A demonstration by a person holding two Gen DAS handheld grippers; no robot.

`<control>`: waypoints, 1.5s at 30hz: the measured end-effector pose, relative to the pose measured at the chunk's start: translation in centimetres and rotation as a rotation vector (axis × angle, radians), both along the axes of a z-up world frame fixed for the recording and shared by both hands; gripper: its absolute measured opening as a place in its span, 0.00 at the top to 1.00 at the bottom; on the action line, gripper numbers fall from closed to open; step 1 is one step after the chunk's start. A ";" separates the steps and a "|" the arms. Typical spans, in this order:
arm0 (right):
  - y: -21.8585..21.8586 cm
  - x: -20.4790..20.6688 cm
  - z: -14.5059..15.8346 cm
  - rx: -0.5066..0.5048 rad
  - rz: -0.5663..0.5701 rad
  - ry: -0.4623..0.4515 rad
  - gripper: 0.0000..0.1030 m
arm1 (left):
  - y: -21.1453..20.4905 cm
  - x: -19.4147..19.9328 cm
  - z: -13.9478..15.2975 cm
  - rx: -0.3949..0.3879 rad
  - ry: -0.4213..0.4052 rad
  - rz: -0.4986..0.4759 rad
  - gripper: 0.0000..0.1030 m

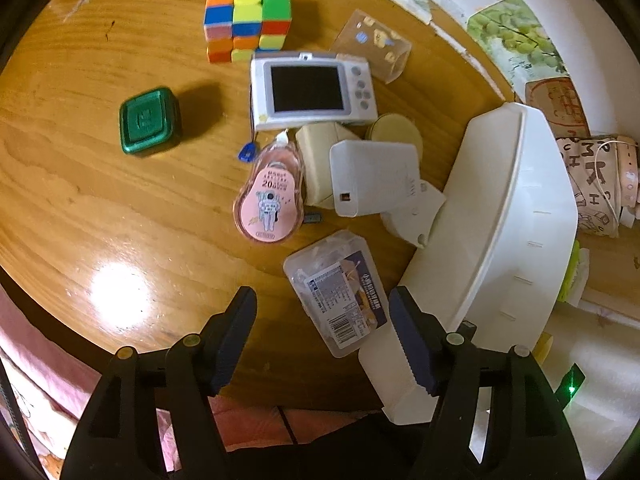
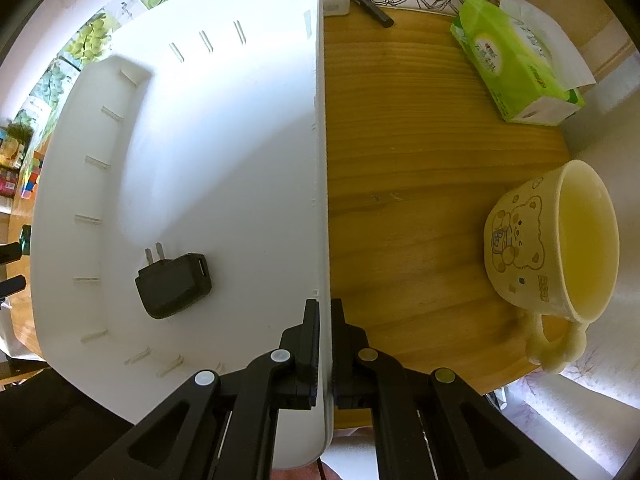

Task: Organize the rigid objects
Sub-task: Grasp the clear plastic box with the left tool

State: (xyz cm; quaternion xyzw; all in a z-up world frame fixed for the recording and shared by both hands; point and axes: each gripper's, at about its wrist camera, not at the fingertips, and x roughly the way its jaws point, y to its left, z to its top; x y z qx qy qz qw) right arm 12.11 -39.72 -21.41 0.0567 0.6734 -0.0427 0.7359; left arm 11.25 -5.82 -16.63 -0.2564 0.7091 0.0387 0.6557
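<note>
the right gripper (image 2: pixel 325 316) is clamped narrow on the near rim of the white bin (image 2: pixel 224 128), one finger inside the wall and one outside; the bin appears tilted or lifted on that edge, judged from how its side rises in the left wrist view. a black plug adapter (image 2: pixel 173 285) lies loose on the bin floor. the left gripper (image 1: pixel 324 336) is held wide, nothing between its fingers, poised over the clear labelled box (image 1: pixel 338 292) at the table's near edge. the remaining rigid items are clustered on the wooden table (image 1: pixel 80 184): a colour cube (image 1: pixel 246 16), a green tin (image 1: pixel 148 120), a small white camera (image 1: pixel 312 90), a pink correction-tape case (image 1: pixel 270 200) and a white charger block (image 1: pixel 372 178). risks, as judged: the thin rim could slip from the narrow pinch; a steeper tilt would send the adapter sliding; the clear box sits close to the table edge and a glancing finger could push it off. only the right wrist view shows the bin's interior, the adapter, a bear-print mug (image 2: pixel 548 240) and a green tissue pack (image 2: pixel 516 64); only the left wrist view shows the item cluster.
</note>
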 end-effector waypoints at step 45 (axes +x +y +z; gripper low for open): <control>1.2 1.3 -0.6 -0.025 0.046 0.055 0.96 | -3.4 3.1 -7.2 -0.083 0.179 0.154 0.32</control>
